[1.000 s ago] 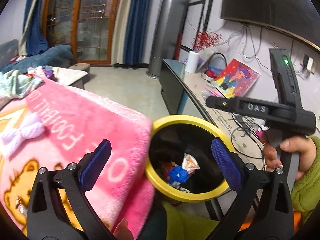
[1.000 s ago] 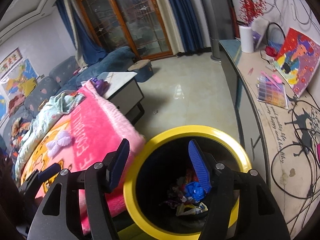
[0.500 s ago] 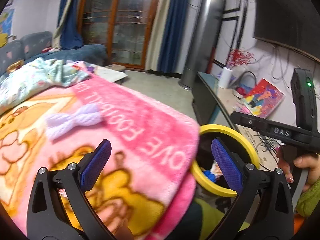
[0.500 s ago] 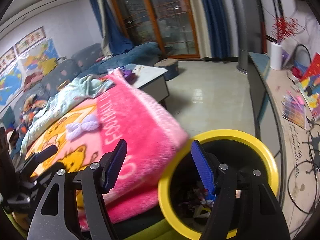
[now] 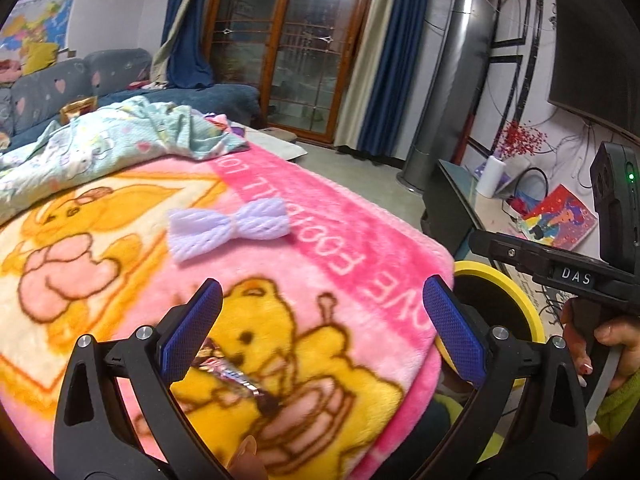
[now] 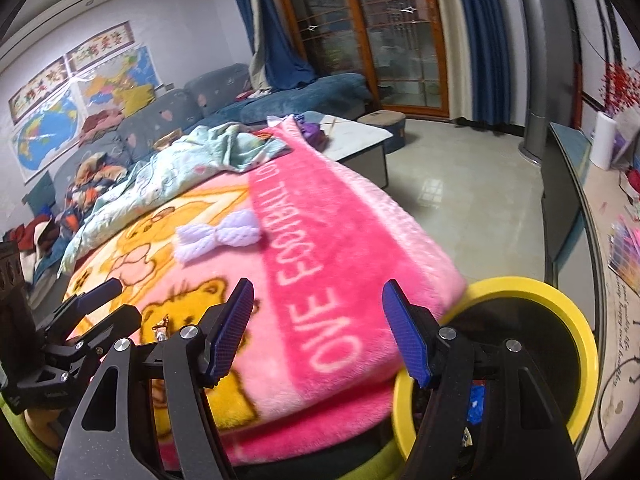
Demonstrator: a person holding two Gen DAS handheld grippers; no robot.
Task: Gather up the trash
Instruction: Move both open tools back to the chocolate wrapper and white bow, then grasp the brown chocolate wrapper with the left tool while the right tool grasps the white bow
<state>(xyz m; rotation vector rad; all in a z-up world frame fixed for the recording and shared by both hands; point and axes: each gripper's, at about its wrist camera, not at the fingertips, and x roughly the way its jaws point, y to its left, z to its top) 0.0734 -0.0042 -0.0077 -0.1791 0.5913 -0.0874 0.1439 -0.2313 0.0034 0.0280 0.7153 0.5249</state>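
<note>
A shiny candy wrapper [image 5: 230, 372] lies on the pink bear blanket [image 5: 328, 240], just inside the left finger of my left gripper [image 5: 322, 328], which is open and empty above it. From the right wrist the same wrapper [image 6: 161, 327] shows small, left of my right gripper [image 6: 318, 330], whose jaws stand open over the blanket [image 6: 320, 248] with nothing between them. The yellow-rimmed black bin [image 6: 532, 292] with wrappers inside stands at the blanket's right edge; only its rim [image 5: 500, 276] shows from the left wrist.
A lilac knitted bow [image 5: 228, 228] lies on the blanket, with a pale green quilt [image 5: 100, 148] behind it. A low TV bench [image 6: 608, 216] with cables, a paper roll and books runs along the right wall. A coffee table [image 6: 356, 136] and sofa stand farther back.
Both grippers have swung left, away from over the bin and onto the blanket. The bin has slid to the right edge of both views and the wrapper has come into sight.
</note>
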